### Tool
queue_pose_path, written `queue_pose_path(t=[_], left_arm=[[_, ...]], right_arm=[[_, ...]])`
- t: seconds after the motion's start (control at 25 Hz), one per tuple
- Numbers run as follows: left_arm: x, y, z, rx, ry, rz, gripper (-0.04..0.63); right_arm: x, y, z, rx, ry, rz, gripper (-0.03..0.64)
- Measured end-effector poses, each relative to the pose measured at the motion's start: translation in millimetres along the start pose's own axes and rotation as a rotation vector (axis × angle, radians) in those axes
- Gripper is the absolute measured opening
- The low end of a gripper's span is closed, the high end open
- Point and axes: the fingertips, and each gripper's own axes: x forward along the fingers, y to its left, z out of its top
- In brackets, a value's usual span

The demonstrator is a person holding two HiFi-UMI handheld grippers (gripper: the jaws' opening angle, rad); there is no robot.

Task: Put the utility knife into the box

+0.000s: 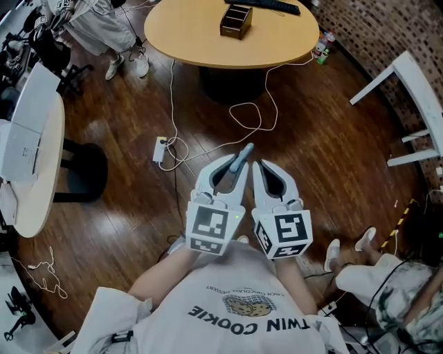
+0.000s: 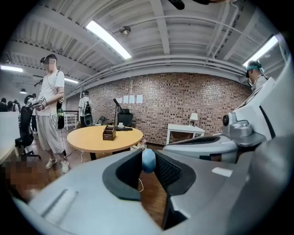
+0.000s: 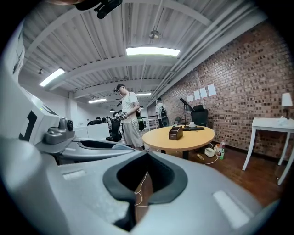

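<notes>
My left gripper [image 1: 237, 166] and right gripper [image 1: 258, 166] are side by side in front of me. The utility knife [image 1: 245, 152] is between the left jaws, its end poking forward. The round table [image 1: 187, 41] is ahead, well apart, with the box [image 1: 236, 21] on it. A power strip [image 1: 160, 149] lies on the floor to the left of the grippers, and a side table [image 1: 415, 90] is at far right.

round wooden table [image 1: 201, 41], brown box [image 1: 236, 21] on it, white cable [image 1: 172, 104] on floor [image 1: 325, 152]
</notes>
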Motion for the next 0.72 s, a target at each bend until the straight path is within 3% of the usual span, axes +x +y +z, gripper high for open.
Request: queue_pose_path(t=[0.72], left_arm=[[42,141,25,-0.025,-0.024,-0.033,0.075]], right_arm=[[140,38,47,-0.044,0.020,-0.026,0.002]])
